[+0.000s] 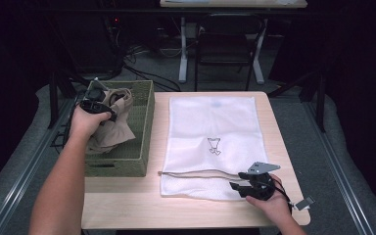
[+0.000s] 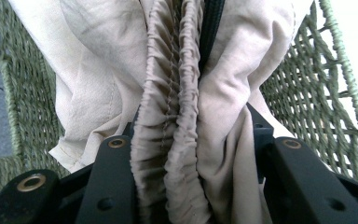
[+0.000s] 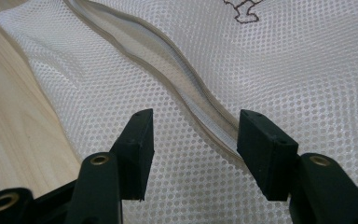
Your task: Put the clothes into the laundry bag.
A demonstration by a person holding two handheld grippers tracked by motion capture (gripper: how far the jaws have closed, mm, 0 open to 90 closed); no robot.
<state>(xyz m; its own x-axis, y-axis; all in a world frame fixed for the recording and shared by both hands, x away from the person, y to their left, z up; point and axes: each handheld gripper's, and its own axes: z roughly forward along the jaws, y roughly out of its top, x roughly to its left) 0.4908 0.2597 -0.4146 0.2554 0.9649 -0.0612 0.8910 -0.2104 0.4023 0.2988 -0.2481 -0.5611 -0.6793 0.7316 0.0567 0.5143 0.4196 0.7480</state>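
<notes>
You had the left tool [image 1: 98,108] clenched on the beige garment [image 1: 115,122] — the left gripper view showed the gathered waistband [image 2: 172,140] bunched tight between both jaws, with cloth spilling out either side. The garment hung partly raised, its lower folds down inside the green woven basket [image 1: 144,122] at the left of the surface [image 1: 127,205], so the pick looked made but the transfer had not begun. The right tool [image 1: 242,186] sat released at the near right corner of the white mesh laundry bag [image 1: 215,122], jaws apart and straddling the grey zipper [image 3: 200,107] without pinching it. The zipper line [image 1: 196,174] looked parted along the near edge, but nothing held the mouth up, and the bag lay flat with no clothing inside as far as I could tell. Left to do, by my read: clear the basket, carry across, lift the bag's lip, feed the garment in, zip shut. On clearance — the basket's right wall stood between the garment and the bag, just beside the bag's left edge, so trailing cloth could snag on the weave. Bare surface ran along the near side in front of the bag; its right edge was close to your right hand [image 1: 269,203], leaving little room to retreat there.
</notes>
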